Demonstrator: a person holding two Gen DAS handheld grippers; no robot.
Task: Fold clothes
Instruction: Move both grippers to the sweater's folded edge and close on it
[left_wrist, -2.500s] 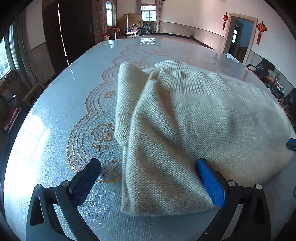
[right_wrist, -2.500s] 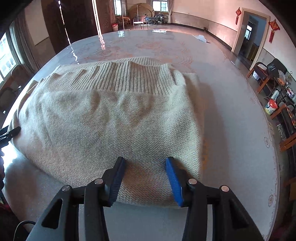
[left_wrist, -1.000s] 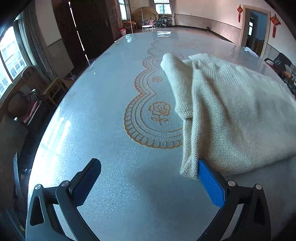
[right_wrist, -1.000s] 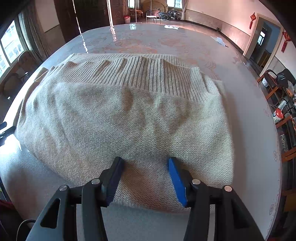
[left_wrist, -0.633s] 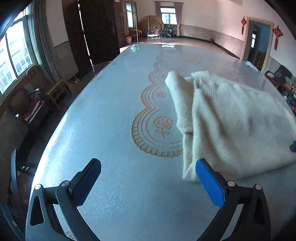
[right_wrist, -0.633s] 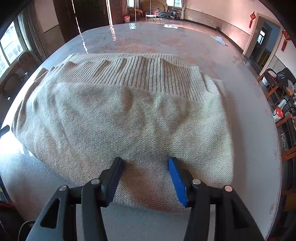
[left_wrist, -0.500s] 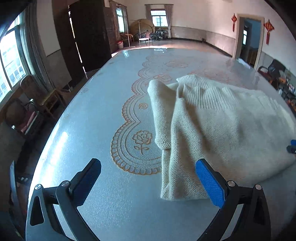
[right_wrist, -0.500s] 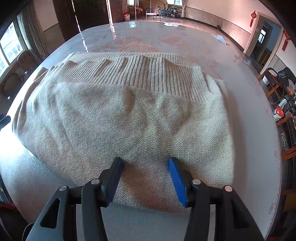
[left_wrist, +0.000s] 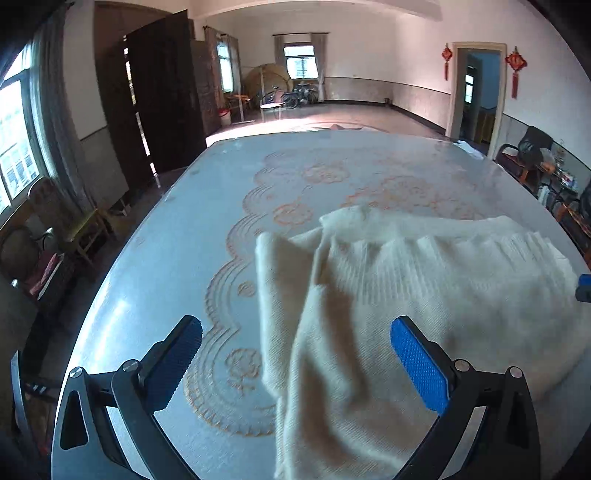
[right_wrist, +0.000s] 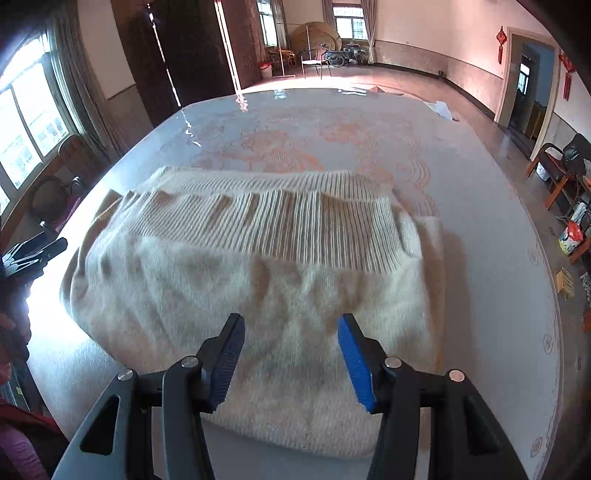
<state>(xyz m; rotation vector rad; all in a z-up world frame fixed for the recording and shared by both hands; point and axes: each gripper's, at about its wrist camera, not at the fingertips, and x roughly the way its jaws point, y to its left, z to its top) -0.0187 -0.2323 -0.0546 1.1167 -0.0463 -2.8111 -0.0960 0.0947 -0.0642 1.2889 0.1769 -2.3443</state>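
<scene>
Since a second ago your left gripper swung back over the sweater's left edge; right gripper lifted slightly; both tilt down, jaws apart, gripping nothing; folded sweater lies on the table beneath both.

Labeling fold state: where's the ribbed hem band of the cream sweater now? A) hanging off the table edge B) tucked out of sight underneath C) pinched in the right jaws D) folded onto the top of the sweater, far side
D: the ribbed hem band lies across the top of the cream sweater, on its far side, on the table.
</scene>
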